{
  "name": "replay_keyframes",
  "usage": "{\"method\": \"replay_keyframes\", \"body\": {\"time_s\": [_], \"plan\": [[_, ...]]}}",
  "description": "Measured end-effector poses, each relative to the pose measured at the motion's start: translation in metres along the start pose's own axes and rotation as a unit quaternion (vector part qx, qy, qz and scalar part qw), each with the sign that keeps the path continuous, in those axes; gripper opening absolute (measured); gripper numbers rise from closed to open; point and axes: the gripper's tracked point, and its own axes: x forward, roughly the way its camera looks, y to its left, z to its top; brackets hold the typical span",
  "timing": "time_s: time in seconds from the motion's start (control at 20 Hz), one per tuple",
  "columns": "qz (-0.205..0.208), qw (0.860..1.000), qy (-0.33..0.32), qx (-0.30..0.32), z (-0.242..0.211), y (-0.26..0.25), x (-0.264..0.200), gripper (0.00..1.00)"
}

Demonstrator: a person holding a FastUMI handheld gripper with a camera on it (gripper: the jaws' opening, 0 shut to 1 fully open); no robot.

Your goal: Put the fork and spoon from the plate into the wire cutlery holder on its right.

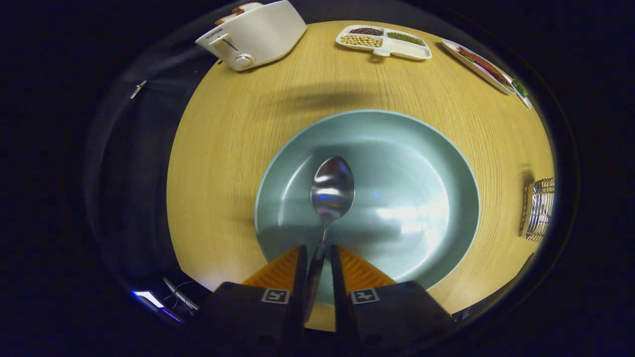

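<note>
Here the spoon is the thing in hand: its handle runs back between the jaws of the gripper, which appear clamped on it from both sides, and its bowl points forward over the middle of the plate. Whether the spoon is lifted clear of the plate or only resting in it is hard to tell. No fork lies on the plate, so the spoon looks to be the last piece to move, though that is a judgement from the bare plate alone.

The plate sits in the middle of the round wooden surface. The wire cutlery holder stands well apart from the plate, near the surface's right edge. At the far edge are a toaster, a divided tray of beans and another dish.

The next move calls for raising the spoon off the plate, carrying it right, and tipping it upright over the holder's open top before the jaws part.
</note>
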Motion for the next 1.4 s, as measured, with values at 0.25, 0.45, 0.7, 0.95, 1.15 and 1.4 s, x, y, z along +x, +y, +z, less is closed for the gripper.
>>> {"method": "replay_keyframes", "body": {"time_s": [0.25, 0.45, 0.7, 0.95, 1.15, 1.4], "plan": [[0.041, 0.999, -0.026, 0.014, 0.004, 0.0, -0.008, 0.08], [0.08, 0.996, -0.047, 0.007, 0.017, -0.008, -0.039, 0.08], [0.117, 0.991, -0.061, -0.011, 0.024, -0.035, -0.097, 0.08], [0.112, 0.99, -0.071, -0.047, 0.027, -0.095, -0.178, 0.08], [0.061, 0.994, -0.051, -0.071, 0.029, -0.174, -0.227, 0.08], [0.001, 0.993, 0.013, -0.113, 0.016, -0.241, -0.246, 0.08]]}}
